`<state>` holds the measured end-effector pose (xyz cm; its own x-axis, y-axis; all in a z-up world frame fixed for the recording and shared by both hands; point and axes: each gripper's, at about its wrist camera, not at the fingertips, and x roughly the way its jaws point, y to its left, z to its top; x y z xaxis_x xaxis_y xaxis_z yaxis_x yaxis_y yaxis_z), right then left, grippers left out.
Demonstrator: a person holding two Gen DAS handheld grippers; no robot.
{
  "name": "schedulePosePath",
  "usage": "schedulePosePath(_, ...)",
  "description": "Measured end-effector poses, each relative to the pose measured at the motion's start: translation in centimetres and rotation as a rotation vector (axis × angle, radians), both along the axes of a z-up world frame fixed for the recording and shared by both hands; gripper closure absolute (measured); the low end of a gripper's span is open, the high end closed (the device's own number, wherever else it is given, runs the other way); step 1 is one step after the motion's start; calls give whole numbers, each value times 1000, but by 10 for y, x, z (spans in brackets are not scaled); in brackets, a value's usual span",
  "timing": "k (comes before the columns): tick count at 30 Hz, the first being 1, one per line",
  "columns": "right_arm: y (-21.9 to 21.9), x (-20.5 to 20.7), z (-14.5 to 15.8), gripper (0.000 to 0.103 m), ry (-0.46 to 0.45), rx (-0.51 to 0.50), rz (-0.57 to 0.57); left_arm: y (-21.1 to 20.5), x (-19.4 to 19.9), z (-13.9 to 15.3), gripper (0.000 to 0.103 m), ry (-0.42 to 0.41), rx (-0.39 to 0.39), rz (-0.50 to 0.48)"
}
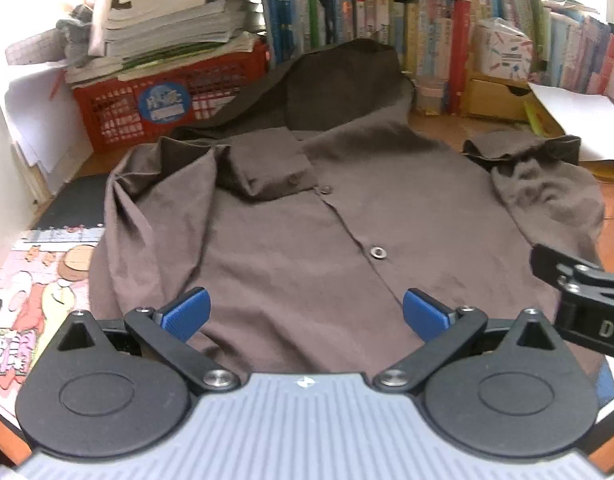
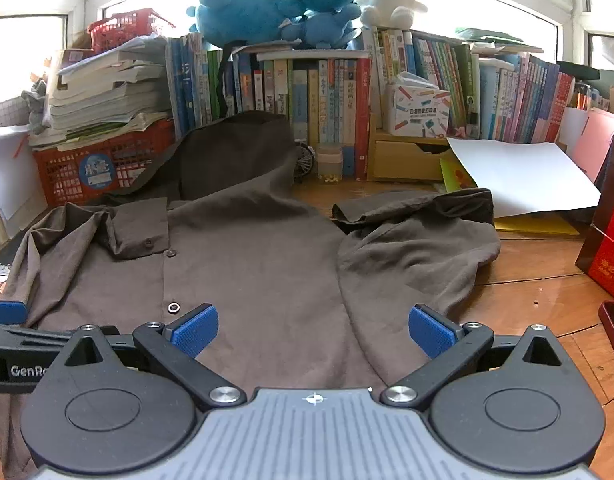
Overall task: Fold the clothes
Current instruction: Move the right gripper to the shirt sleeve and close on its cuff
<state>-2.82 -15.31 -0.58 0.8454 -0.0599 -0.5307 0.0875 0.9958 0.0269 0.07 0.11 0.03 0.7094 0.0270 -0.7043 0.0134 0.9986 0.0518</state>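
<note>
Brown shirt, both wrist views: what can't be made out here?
- Shirt hem: both views, hidden behind the gripper bodies.
- Shirt collar: draped against the books; its far side is unseen.
- Right gripper: left wrist view, cut off by the frame edge.
- Book titles: too small.

Lying matt and creased – brown cloth shirt [image 2: 247, 248]; showing glossy, smooth wood – counter [image 2: 539, 280]; standing behind, red plastic lattice crate [image 2: 67, 168].
</note>
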Motion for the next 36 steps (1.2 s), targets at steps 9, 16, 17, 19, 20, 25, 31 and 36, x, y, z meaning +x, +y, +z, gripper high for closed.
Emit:
schedulePosePath(9,2,-4,1,0,-35,-15,9,21,4,-2,0,-45,0,6)
schedulePosePath(16,-44,17,13,0,-78,-21,-34,6,19,10,0,-51,20,-41)
schedulePosePath(17,-54,20,15,0,-88,-29,-39,3,22,12,0,-55,23,-53)
schedulePosePath(19,-76,26,18,0,-109,-44,-25,-10,30,15,0,-70,33,-87)
schedulePosePath(20,-86,28,18,0,-116,-50,-9,-16,33,15,0,-74,35,-105)
schedulePosePath(25,-122,41,5,0,2,-31,-5,-35,41,5,0,-51,38,-154)
schedulePosePath(31,-163,57,-27,0,63,129,-55,-35,44,-13,0,-5,51,-143)
schedulePosePath(36,-189,86,-40,2,86,394,-98,-42,45,-16,0,4,24,-161)
